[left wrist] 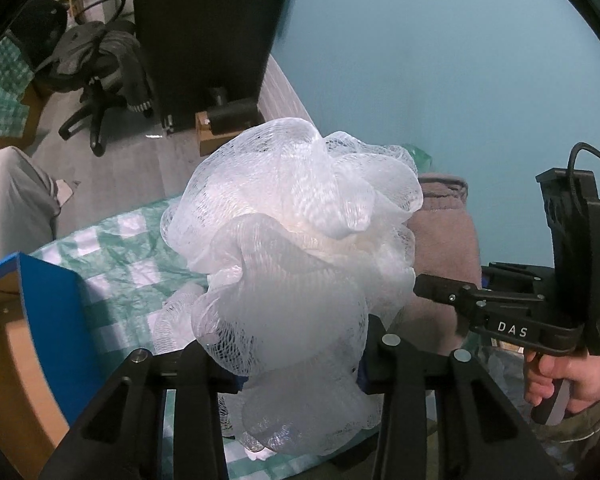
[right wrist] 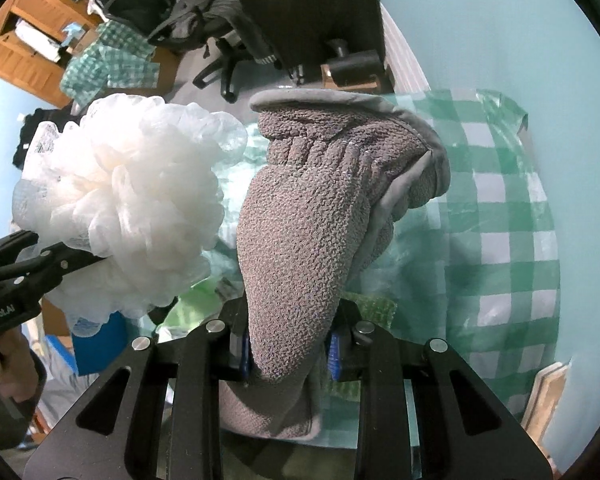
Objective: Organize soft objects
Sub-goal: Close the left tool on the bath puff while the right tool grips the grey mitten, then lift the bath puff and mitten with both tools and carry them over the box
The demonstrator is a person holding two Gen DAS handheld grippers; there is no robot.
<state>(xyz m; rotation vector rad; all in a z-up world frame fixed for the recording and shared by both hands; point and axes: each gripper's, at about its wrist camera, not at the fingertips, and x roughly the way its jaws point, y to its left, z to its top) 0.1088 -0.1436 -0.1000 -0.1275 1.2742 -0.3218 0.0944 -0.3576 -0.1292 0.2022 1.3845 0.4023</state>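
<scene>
left gripper (left wrist: 296,364) fingers (left wrist: 198,364) are clamped on a white mesh bath pouf (left wrist: 296,224), gripping its lower ruffles; the pouf billows up and fwd from the fingers and fills the middle of the left wrist view, held up off the green-and-white checked cloth (left wrist: 116,256) below. right gripper (right wrist: 290,354) fingers (right wrist: 242,354), w/ blue pads, are clamped on the narrow end of a gray knit mitt (right wrist: 312,216); the mitt rises from the fingers, widens toward a lighter gray bound cuff at top, and a bit of it hangs below the fingers too. in the right wrist view the pouf sits left of the mitt, near it, can't tell if they touch; the left gripper's black body comes in from the lower left edge, w/ the person's left hand (right wrist: 4,364) on the handle. in the left wrist view the mitt shows just behind and right of the pouf, and the right gripper reaches in from the right w/ "das" on its side, right hand (left wrist: 568,380) gripping its handle. under both objs the checked cloth covers the tabletop (right wrist: 504,240). blue box (left wrist: 52,308) stands at the lower left of the left view, beside the cloth. farther back: black office chair (left wrist: 96,80) w/ dark clothes draped on it, gray floor, teal wall (left wrist: 440,60), wooden shelves (right wrist: 32,44) at upper left of the right view.
</scene>
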